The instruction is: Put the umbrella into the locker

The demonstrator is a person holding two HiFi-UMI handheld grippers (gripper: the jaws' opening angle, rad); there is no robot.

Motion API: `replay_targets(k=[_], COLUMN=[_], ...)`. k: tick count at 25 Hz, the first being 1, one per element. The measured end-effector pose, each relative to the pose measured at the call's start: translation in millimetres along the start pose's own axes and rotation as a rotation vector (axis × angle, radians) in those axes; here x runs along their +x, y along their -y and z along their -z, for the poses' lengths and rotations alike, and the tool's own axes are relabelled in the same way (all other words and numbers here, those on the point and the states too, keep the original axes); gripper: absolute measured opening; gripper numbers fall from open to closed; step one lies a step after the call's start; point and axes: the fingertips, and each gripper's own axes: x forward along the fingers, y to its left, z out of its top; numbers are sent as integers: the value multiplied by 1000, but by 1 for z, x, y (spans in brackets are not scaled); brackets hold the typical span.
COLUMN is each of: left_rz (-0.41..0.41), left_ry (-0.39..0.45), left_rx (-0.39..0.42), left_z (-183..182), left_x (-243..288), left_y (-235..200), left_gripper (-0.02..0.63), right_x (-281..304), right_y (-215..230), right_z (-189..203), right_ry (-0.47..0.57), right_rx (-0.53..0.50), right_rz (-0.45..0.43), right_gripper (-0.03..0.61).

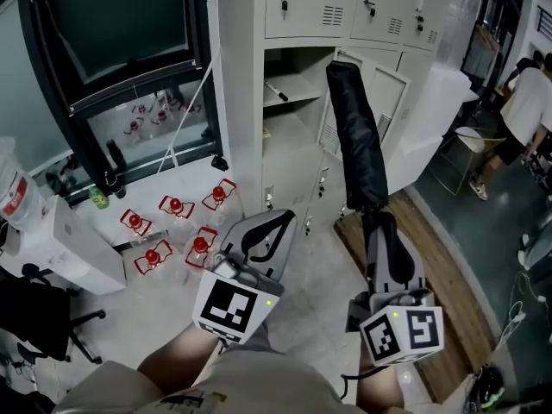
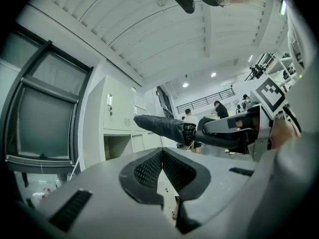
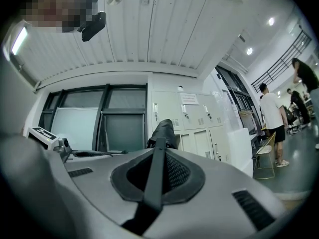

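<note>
While the umbrella (image 1: 358, 136) is up off the floor and aimed at the locker (image 1: 241, 102), the job is prob. about halfway: pickup done, stowing not yet. The umbrella is black, folded, and held at a slant in mid-air. Its far end is up by the right edge of the open compartment, near the open door (image 1: 390, 93). Whether the tip is past the threshold can't be told from the head view. No part of it rests on the shelf (image 1: 289, 97) inside. Left to do, as I judge it: feed it through the opening, set it down, let go.

R claw (image 3: 158, 158): clenched on the umbrella's lower end, w/ a narrow black part pinched btwn the pads. The gap is only as wide as that part, and the bundle runs straight ahead toward the locker fronts.

L claw (image 2: 162, 158): clenched on nothing, pads meeting. It sits idle beside the R one, touching neither umbrella nor locker.
</note>
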Motion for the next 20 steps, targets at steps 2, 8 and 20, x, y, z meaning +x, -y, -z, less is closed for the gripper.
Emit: replay_targets(k=[2,8,20], left_rz=[5,6,-8], left_ry=[-2,4,-8], left_rx=[-1,26,1], left_z=[3,9,35], left_x=[8,29,81], left_y=[-3,-24,-82], left_gripper=[8,8,8], right_x=[9,40,119], right_y=[3,10,21], right_z=[4,13,45], right_ry=[-5,-21,-92], right_rx=[-1,2,2], right_rz=[0,0,-8], right_gripper=[18,18,18])
